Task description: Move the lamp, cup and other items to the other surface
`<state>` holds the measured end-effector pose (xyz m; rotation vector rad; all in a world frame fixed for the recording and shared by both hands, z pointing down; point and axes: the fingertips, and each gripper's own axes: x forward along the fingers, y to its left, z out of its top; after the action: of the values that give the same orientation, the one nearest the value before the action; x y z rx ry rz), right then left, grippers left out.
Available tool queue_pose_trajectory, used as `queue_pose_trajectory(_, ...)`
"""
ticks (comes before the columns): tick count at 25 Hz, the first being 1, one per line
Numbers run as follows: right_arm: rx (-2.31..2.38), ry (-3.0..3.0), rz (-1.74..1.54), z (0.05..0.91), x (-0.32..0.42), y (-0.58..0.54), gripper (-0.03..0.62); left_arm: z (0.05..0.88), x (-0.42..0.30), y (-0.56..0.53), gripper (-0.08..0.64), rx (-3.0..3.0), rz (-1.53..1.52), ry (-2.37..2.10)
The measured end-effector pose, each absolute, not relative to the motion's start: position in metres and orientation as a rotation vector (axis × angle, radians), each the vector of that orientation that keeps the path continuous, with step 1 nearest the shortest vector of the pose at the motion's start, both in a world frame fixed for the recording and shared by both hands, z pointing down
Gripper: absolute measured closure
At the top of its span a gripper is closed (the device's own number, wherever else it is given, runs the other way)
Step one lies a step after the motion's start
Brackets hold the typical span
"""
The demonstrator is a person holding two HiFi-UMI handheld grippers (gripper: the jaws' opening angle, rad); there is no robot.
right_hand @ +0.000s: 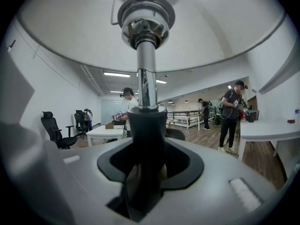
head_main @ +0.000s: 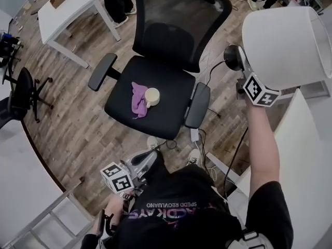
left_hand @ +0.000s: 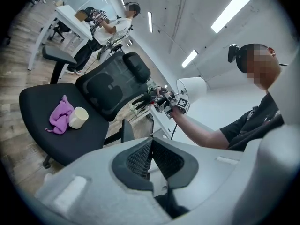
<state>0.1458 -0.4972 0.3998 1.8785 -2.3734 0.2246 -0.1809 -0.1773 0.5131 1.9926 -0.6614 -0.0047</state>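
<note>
A lamp with a white shade [head_main: 285,45] and a black base [head_main: 233,57] hangs in the air at the upper right, beside the white table [head_main: 311,154]. My right gripper [head_main: 243,69] is shut on its stem; in the right gripper view the jaws clamp the black lower stem [right_hand: 146,135], with the shade [right_hand: 201,32] overhead. A cream cup [head_main: 152,96] and a purple cloth [head_main: 138,100] lie on the black office chair's seat [head_main: 166,118]. My left gripper [head_main: 148,160] is low by my body, shut and empty [left_hand: 151,161]. It faces the cup [left_hand: 78,117] and cloth [left_hand: 61,118].
Cables [head_main: 202,139] trail on the wooden floor between chair and table. A second white table [head_main: 67,9] stands at the back left, another black chair [head_main: 23,90] at the left. People stand at the far tables [left_hand: 112,25].
</note>
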Motion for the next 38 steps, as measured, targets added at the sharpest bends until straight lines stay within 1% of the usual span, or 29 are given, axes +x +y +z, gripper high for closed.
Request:
queue_pose_trajectory(10, 1.647, -2.494, 0.429, 0.523, -0.017, -0.57, 0.434, 0.564, -0.253, -0.17, 0.557, 1.87, 0.032, -0.75)
queue_pose_trajectory(16, 1.591, -2.459, 0.562, 0.604, -0.08, -0.586, 0.434, 0.59, -0.292, -0.152, 0.557, 1.772, 0.025, -0.839)
queue_pose_trajectory(21, 1.599, -2.36, 0.653, 0.674, -0.106, -0.592, 0.434, 0.608, -0.316, -0.139, 0.557, 1.706, 0.016, -0.903)
queue_pose_trajectory(27, 1.594, -2.273, 0.729, 0.743, -0.12, -0.595, 0.434, 0.627, -0.335, -0.125, 0.557, 1.637, 0.029, -0.953)
queue_pose_trajectory(38, 1.579, -2.193, 0.882, 0.826, -0.137, -0.6, 0.436, 0.65, -0.352, -0.116, 0.557, 1.578, 0.044, -0.969)
